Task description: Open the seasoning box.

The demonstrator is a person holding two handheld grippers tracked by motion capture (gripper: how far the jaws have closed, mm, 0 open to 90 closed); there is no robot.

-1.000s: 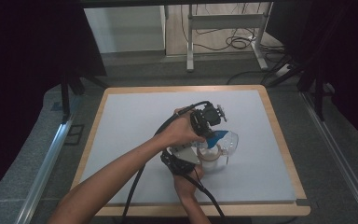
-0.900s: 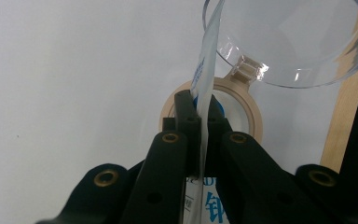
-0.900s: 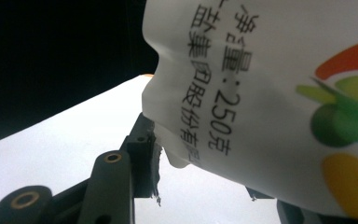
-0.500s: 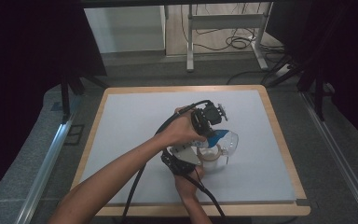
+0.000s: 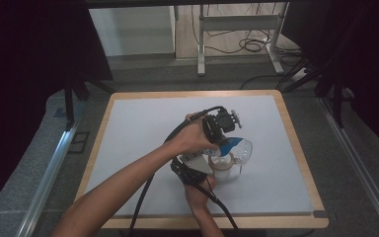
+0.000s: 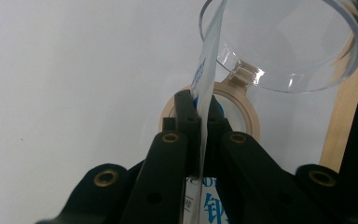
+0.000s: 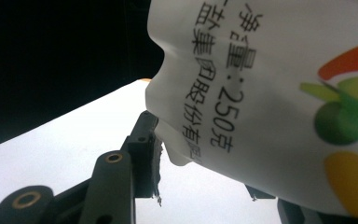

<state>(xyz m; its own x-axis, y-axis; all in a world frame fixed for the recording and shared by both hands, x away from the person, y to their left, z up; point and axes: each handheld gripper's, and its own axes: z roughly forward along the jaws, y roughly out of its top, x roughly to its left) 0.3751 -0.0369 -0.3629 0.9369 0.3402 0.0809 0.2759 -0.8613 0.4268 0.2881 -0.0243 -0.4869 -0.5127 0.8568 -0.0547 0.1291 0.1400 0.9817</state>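
Observation:
A white and blue printed bag [image 5: 229,144] is held above the table's middle between both grippers. My left gripper [image 5: 222,126] is above it; in the left gripper view this gripper [image 6: 199,105] is shut on the bag's thin edge [image 6: 207,70]. A clear funnel [image 6: 284,46] tilts just beyond, over a tan-rimmed ring [image 6: 247,112]. In the high view the funnel [image 5: 246,149] and ring [image 5: 223,164] sit right of my hands. My right gripper [image 5: 190,170] is lower and nearer; its jaws [image 7: 200,163] grip the bag's bulging white body [image 7: 261,93], which hides the right jaw.
The white table top [image 5: 143,128] has a wooden border [image 5: 296,148]. Black cables trail from both grippers toward the front edge. Dark curtains stand left and right, and a metal stand with cables is on the floor beyond.

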